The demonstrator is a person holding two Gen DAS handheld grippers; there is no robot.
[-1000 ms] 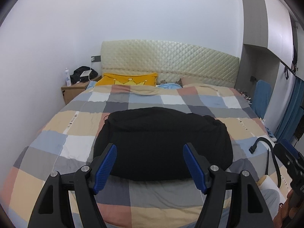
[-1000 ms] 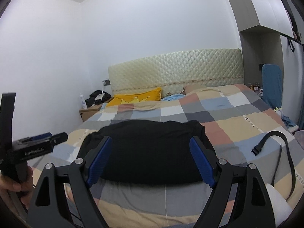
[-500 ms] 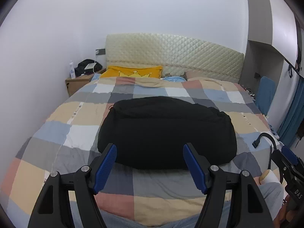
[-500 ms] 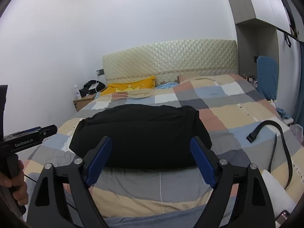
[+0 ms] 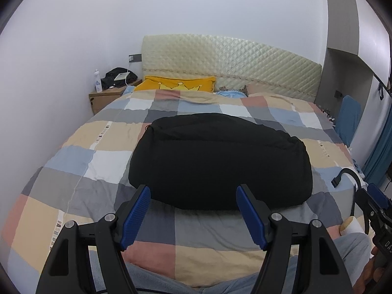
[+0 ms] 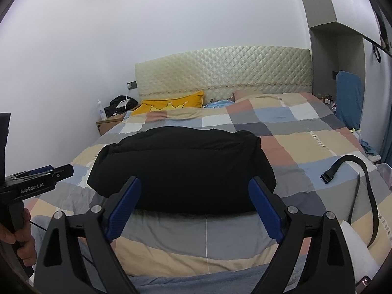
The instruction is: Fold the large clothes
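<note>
I see the checkered bed (image 5: 103, 156); black garment (image 5: 218, 161) folded flat mid-bed. My left gripper (image 5: 193, 210) and right gripper (image 6: 193, 205) sit near its near edge, jaws wide apart, holding nothing. Black strap (image 6: 362, 178) lies right.

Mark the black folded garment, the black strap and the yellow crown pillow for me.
black folded garment (image 5: 220, 161), left wrist view, centre of top surface.
black strap (image 6: 327, 177), right wrist view, buckle end.
yellow crown pillow (image 6: 171, 103), right wrist view, front face.
</note>
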